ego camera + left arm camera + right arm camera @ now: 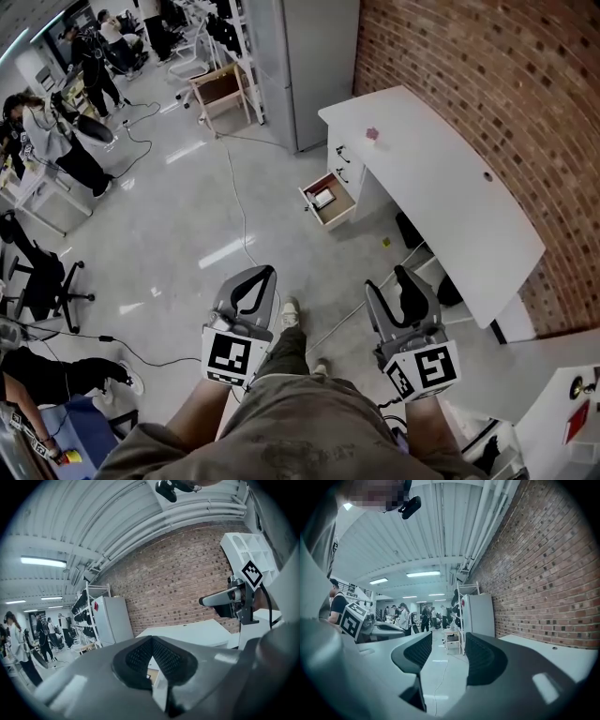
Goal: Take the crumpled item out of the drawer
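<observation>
The open drawer (330, 201) juts from the white desk (441, 187) by the brick wall. A small pale and dark item (323, 198) lies in it, too small to make out. Both grippers hang over the floor well short of the drawer, above the person's legs. My left gripper (269, 271) (152, 639) is shut, its tips meeting with nothing between them. My right gripper (386, 281) (447, 644) stands open and empty. From the left gripper view I see the right gripper (224, 599) off to the side.
A tall grey cabinet (309, 66) stands left of the desk. A cable (239, 202) runs across the floor. A small pink thing (372, 134) lies on the desk top. Office chairs (42, 281) and people (56, 131) are at the far left.
</observation>
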Tool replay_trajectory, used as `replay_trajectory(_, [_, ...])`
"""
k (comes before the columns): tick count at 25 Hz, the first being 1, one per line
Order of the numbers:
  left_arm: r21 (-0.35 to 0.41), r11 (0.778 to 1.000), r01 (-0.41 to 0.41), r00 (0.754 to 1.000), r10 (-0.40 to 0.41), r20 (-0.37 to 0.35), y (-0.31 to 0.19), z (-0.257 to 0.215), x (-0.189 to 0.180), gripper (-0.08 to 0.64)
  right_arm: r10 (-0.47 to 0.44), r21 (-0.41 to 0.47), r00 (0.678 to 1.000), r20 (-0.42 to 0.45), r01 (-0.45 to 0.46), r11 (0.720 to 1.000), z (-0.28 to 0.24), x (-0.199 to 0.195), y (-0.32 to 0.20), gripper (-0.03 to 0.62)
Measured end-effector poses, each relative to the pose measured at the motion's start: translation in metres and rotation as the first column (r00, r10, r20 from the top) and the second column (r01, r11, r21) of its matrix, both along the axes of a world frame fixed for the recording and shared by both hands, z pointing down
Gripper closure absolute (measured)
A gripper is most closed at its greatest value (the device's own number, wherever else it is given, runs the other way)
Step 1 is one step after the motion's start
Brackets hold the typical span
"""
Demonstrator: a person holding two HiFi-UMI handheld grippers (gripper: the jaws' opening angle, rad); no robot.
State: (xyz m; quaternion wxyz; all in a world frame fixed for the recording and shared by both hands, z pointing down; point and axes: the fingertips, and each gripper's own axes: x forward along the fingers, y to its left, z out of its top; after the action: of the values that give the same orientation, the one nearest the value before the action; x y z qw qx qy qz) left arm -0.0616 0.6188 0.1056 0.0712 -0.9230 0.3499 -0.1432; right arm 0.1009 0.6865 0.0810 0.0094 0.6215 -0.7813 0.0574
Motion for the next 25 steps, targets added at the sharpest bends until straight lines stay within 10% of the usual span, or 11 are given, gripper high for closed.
replay_trajectory(25, [-0.104,0.994,-0.021,1.000,0.020,-0.015,-0.309,0.033,-0.019,0.560,0.017,-0.184,0.999,-0.040,-0.024,0.983,0.049,-0.014,-0.310,0.353])
